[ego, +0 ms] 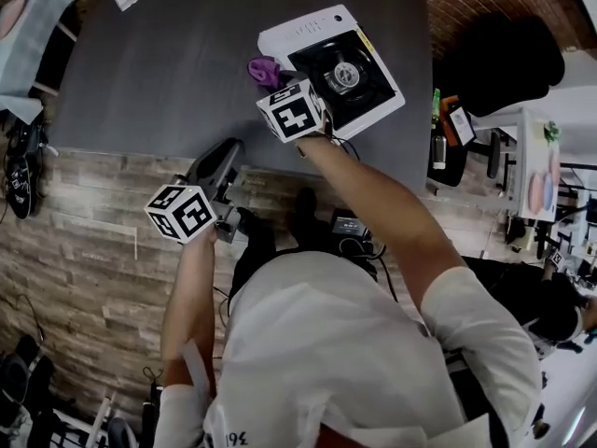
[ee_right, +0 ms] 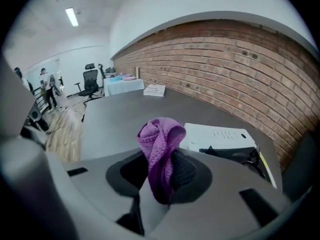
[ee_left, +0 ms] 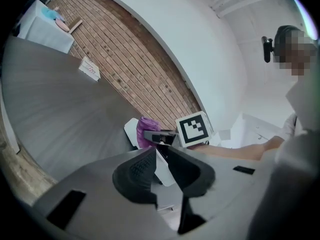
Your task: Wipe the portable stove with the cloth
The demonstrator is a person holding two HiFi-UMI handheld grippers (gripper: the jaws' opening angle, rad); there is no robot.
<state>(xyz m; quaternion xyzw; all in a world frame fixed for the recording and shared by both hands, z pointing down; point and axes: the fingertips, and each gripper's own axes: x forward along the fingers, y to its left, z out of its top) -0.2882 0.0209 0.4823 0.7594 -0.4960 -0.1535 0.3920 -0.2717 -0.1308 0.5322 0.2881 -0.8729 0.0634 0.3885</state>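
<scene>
- Right hand-held gripper point(ee_right: 161, 176) clamps the purple cloth point(ee_right: 160, 136); portable stove point(ee_right: 220, 136) just beside, at its 2 o'clock
- Left hand-held gripper point(ee_left: 160, 156) slightly parted, empty
- Grey desk point(ego: 168, 73); brick wall point(ee_right: 240, 64) beyond at 12 o'clock

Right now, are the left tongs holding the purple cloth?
No, the left tongs are empty; the purple cloth hangs pinched in the right tongs.

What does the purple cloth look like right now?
The small purple knitted cloth looks soft and bumpy, scrunched into a folded bunch. The right claw is shut on its lower part, so its top sticks up. It hangs beside the white portable stove, over the grey table. Whether it touches the stove isn't clear.
</scene>
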